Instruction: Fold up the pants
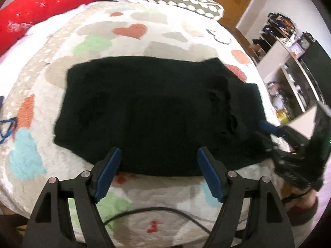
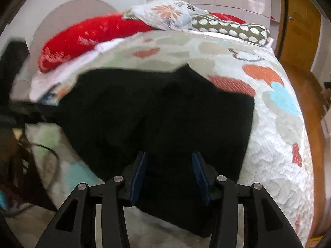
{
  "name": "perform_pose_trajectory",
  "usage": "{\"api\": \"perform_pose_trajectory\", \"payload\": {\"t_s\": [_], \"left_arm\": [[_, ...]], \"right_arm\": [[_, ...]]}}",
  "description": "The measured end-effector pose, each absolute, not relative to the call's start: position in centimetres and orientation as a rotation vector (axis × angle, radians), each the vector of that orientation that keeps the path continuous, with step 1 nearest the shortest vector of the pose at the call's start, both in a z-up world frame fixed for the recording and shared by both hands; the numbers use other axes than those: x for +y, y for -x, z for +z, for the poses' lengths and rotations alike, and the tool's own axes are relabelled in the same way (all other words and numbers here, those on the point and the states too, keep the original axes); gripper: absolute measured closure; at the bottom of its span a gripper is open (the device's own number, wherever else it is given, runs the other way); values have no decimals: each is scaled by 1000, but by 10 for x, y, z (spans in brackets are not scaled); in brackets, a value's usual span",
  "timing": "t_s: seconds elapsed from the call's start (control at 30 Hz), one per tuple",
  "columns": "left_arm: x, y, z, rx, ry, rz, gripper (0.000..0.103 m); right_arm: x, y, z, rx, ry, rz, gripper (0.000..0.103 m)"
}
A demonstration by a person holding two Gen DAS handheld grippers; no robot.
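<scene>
A: Step? Black pants (image 1: 144, 111) are laid flat on the bed (image 1: 62, 62), already folded into a wide block, waistband bunched at the right.

B: Left hand-held gripper (image 1: 159, 155) is spread over the near edge, nothing pinched. Right hand-held gripper (image 2: 168, 163) is part-spread above the near right cloth; contact cannot be told.

A: Next?

B: Probably the near edge must be pinched by both and carried across.

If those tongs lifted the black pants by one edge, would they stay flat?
Probably not. The black pants lie limp with rumpled folds, so they would likely droop and unfold. They look soft and fairly light. On the fuzzy bedspread, a push would probably bunch them.
</scene>
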State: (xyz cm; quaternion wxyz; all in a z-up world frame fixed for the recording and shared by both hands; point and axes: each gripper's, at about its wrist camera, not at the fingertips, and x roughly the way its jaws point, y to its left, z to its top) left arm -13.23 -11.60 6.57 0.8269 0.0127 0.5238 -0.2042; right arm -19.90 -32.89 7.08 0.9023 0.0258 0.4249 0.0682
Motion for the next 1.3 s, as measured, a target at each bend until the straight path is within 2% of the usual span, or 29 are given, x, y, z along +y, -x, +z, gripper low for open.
{"api": "perform_pose_trajectory", "payload": {"t_s": [0.07,0.3,0.5,0.6,0.8,1.03,1.2,1.3], "left_arm": [[-110,131,66,1093,-33,-405,27],[-94,128,70,1055,-60,-362,27],[-68,129,84,1016,-54,-309,27],[-62,128,85,1015,-33,-303,26],[-58,125,76,1037,-12,-291,26],[-52,117,64,1055,46,-281,26],[-50,113,57,1071,66,-277,26],[-46,111,56,1078,107,-286,26]], "right_arm": [[-323,194,76,862,-37,147,47],[-298,167,52,918,-31,178,45],[-295,170,79,876,-11,182,43],[-295,164,85,857,-12,183,38],[-292,141,50,919,-54,157,35],[-297,148,72,877,-62,163,35],[-300,139,60,891,-91,153,34],[-301,127,49,909,-111,151,28]]}}
